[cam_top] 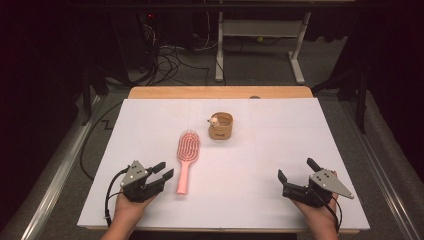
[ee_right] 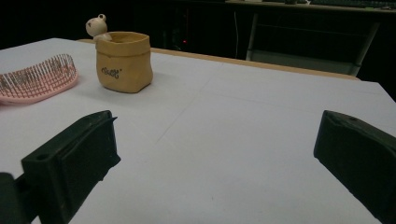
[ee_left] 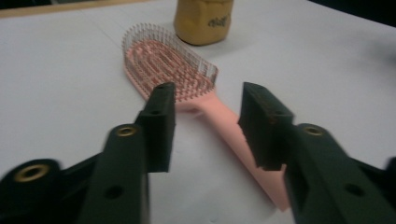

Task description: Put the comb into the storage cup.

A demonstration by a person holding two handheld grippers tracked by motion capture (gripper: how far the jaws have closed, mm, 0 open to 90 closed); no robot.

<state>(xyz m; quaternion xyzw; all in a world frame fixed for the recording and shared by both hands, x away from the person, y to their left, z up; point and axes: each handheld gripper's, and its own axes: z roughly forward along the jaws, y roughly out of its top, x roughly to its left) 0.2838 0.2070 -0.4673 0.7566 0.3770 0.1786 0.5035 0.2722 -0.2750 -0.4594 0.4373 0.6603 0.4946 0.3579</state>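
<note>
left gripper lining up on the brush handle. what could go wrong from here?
1. The left gripper stands open astride the pink brush's thin handle without pressing it. The handle runs off-centre, toward one jaw, so closing may push it sideways rather than clamp it.
2. The handle lies flat on the white sheet; the jaw tips may scrape the sheet.
3. The yellow pot stands just beyond the brush head; a forward shove could knock it.

Left claw (ee_left: 208, 128) astride pink hairbrush (ee_left: 187, 84), not touching, tan pot (ee_left: 203, 21) beyond
</note>
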